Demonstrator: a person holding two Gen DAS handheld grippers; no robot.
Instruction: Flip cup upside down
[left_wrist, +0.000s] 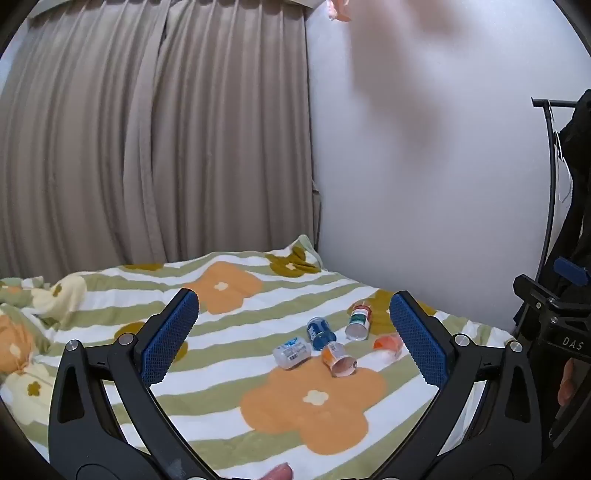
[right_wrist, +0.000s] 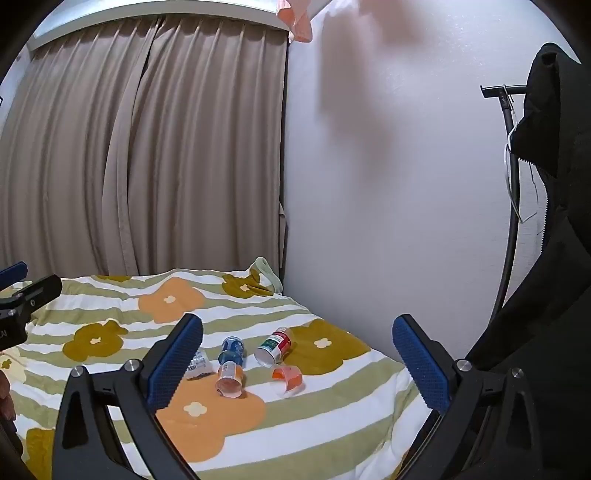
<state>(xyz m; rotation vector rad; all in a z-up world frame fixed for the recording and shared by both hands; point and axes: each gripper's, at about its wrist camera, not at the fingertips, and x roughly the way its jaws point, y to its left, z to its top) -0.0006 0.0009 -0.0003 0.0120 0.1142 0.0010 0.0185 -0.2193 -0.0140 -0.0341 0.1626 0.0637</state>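
Observation:
Several small cups lie on their sides on a flowered blanket (left_wrist: 221, 398): a white one (left_wrist: 291, 352), a blue one (left_wrist: 320, 333), an orange one (left_wrist: 338, 359), a green-and-red one (left_wrist: 359, 320) and a clear orange one (left_wrist: 388, 347). In the right wrist view they are the blue cup (right_wrist: 232, 350), the orange cup (right_wrist: 229, 379), the green-and-red cup (right_wrist: 275, 346), the clear orange cup (right_wrist: 288, 380) and the white cup (right_wrist: 197, 365), half hidden by a finger. My left gripper (left_wrist: 293, 339) is open and empty, well short of the cups. My right gripper (right_wrist: 297, 354) is open and empty too.
The bed meets beige curtains (left_wrist: 147, 147) at the back and a white wall (left_wrist: 424, 184) on the right. A black clothes rack (right_wrist: 511, 184) with a dark coat (right_wrist: 554, 258) stands at the right. The left gripper's body (right_wrist: 22, 306) shows at the left edge of the right wrist view.

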